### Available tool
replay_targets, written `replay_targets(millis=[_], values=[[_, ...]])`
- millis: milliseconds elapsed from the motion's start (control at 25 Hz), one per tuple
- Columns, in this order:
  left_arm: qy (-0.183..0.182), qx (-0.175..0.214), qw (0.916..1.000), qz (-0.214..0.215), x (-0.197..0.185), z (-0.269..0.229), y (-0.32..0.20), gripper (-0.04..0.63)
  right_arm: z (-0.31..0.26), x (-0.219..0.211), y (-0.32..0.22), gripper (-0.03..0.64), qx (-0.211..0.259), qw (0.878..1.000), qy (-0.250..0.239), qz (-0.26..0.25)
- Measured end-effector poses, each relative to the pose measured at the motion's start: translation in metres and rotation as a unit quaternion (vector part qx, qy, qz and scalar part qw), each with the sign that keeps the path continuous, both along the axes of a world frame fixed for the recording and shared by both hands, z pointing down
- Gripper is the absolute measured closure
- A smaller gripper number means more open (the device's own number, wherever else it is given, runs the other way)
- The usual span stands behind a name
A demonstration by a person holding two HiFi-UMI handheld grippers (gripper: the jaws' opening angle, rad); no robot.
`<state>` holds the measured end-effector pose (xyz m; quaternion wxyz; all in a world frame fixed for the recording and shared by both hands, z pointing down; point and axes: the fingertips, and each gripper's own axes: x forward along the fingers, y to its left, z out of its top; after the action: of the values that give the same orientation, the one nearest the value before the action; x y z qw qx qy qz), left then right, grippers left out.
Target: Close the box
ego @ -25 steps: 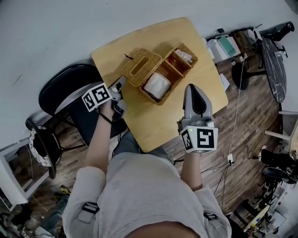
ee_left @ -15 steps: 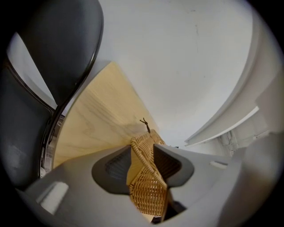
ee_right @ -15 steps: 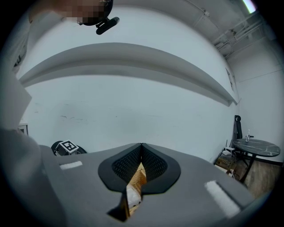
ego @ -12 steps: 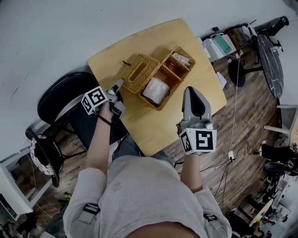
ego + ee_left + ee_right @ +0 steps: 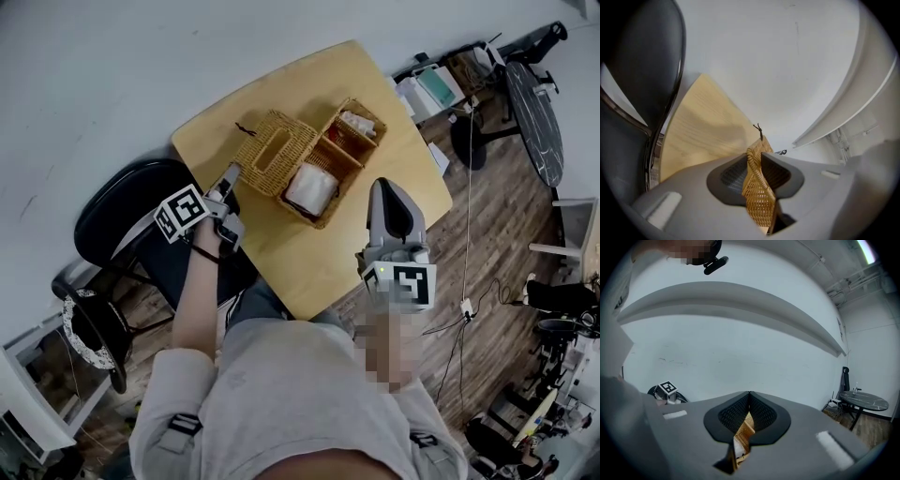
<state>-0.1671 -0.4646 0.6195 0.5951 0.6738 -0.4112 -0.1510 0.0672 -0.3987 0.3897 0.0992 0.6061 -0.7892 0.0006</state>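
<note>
A wicker box (image 5: pixel 325 156) stands open on the wooden table (image 5: pixel 319 253), a white bundle (image 5: pixel 307 187) in its near compartment. Its wicker lid (image 5: pixel 272 150) lies folded out to the left. My left gripper (image 5: pixel 232 173) is at the lid's near left edge. In the left gripper view the lid (image 5: pixel 757 197) stands edge-on between the jaws and fills the gap. The jaws (image 5: pixel 754 157) have just been closing on it. My right gripper (image 5: pixel 389 185) hovers over the table's front right, shut and empty. In the right gripper view (image 5: pixel 749 394) the box shows below the closed tips.
A black chair (image 5: pixel 122 202) stands against the table's left side, close to my left arm. A white wall runs behind the table. A dark round table (image 5: pixel 530 103) and boxes (image 5: pixel 431 89) stand on the wooden floor to the right.
The left gripper's jaws stand narrower around the lid than before, and the lid looks more upright between them. The right gripper has stayed where it was.
</note>
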Motion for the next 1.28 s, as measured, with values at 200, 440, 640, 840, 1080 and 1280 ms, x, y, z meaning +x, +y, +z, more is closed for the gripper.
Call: replay_targets(millis=[200, 440, 640, 840, 1080, 1280], values=[[-0.049, 0.042, 0.9977, 0.019, -0.004, -0.027, -0.001, 0.456, -0.006, -0.003, 0.003, 0.614, 0.010, 1.000, 0.004, 0.004], [-0.088, 0.093, 0.9911, 0.039, 0.003, -0.064, 0.004, 0.480, -0.017, -0.001, 0.006, 0.614, 0.024, 1.000, 0.005, 0.001], [-0.129, 0.129, 0.9818, 0.050, 0.007, -0.089, 0.010, 0.492, -0.027, -0.005, 0.008, 0.614, 0.033, 0.999, 0.009, -0.013], [-0.195, 0.167, 0.9647, 0.059, 0.016, -0.111, 0.020, 0.495, -0.032, 0.008, 0.017, 0.614, 0.043, 0.999, 0.002, -0.017], [-0.251, 0.187, 0.9479, 0.059, 0.030, -0.125, 0.034, 0.489, -0.042, 0.027, 0.030, 0.614, 0.052, 0.998, -0.004, -0.021], [-0.310, 0.200, 0.9276, 0.058, 0.042, -0.132, 0.047, 0.488, -0.045, 0.048, 0.041, 0.614, 0.058, 0.998, -0.012, -0.020]])
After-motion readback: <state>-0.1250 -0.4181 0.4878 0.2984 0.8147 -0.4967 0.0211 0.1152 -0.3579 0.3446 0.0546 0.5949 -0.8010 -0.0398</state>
